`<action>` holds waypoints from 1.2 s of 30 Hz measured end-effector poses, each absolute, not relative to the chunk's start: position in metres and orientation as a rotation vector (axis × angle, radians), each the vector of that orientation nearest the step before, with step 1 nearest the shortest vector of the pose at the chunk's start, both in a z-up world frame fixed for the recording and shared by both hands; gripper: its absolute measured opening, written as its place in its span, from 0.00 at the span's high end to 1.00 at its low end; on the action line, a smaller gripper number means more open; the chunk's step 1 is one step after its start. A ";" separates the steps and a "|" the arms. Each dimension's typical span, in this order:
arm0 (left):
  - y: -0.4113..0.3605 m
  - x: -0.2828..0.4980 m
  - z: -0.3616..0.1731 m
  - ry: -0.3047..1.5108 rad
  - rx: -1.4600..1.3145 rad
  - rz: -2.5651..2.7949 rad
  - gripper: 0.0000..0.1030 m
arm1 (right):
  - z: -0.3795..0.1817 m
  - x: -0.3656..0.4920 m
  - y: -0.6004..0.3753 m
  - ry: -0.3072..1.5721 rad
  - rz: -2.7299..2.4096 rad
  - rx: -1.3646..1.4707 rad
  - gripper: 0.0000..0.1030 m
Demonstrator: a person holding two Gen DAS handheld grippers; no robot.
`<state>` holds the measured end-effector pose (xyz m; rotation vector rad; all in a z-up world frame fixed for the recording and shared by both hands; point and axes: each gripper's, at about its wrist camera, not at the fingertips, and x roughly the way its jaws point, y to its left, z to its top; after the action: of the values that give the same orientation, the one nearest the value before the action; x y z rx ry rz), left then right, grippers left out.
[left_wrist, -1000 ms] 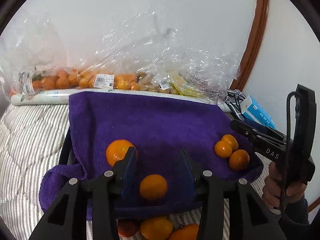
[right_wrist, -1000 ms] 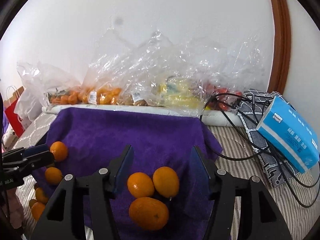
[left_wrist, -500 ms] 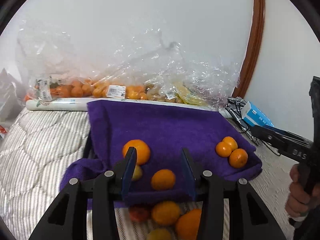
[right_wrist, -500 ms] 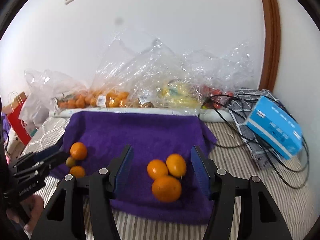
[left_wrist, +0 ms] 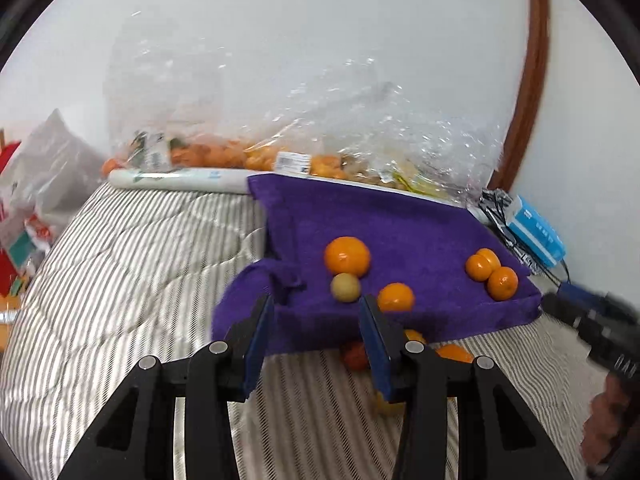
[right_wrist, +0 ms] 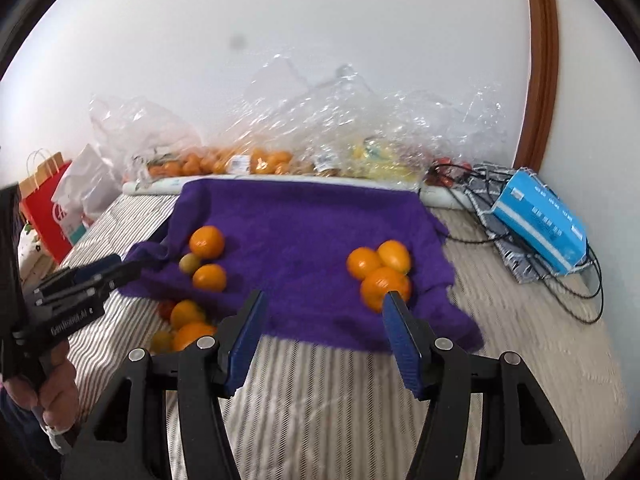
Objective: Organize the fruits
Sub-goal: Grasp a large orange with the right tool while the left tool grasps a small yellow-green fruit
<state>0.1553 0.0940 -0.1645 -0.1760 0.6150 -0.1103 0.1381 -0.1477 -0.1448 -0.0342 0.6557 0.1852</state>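
Blue pads frame both views with nothing between them: my left hand-held gripper (left_wrist: pixel 316 330) stands narrowly parted and empty, my right hand-held gripper (right_wrist: pixel 322 330) a little wider and just as empty. Both have drawn back from the towel (right_wrist: pixel 304 236) over the last second; the fruit that sat right between the pads then now lies beyond the tips. Just past them, on the striped bed (right_wrist: pixel 320 392), a loose heap (right_wrist: pixel 186 326) of oranges waits off the towel's front-left edge. Farther on, the towel carries a left trio (right_wrist: pixel 204 258), two oranges and a small greenish fruit, and a right trio (right_wrist: pixel 380 270) of oranges. Against the wall lie the clear bags (right_wrist: pixel 256 160). I judge the two groups set and the heap next.
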 end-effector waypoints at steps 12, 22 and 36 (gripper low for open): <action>0.131 0.129 -0.172 0.636 -0.243 -0.029 0.56 | -0.177 0.134 -0.087 0.746 0.344 -0.063 0.42; 0.127 0.133 -0.174 0.659 -0.234 -0.061 0.54 | -0.203 0.155 -0.068 0.840 0.369 -0.069 0.57; 0.093 0.143 -0.188 0.763 -0.162 -0.227 0.53 | -0.187 0.128 -0.154 0.711 0.281 -0.085 0.58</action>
<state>0.1426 0.0932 -0.1883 -0.1616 0.7634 -0.2275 0.1280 -0.1536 -0.1873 -0.0855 0.7105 0.2812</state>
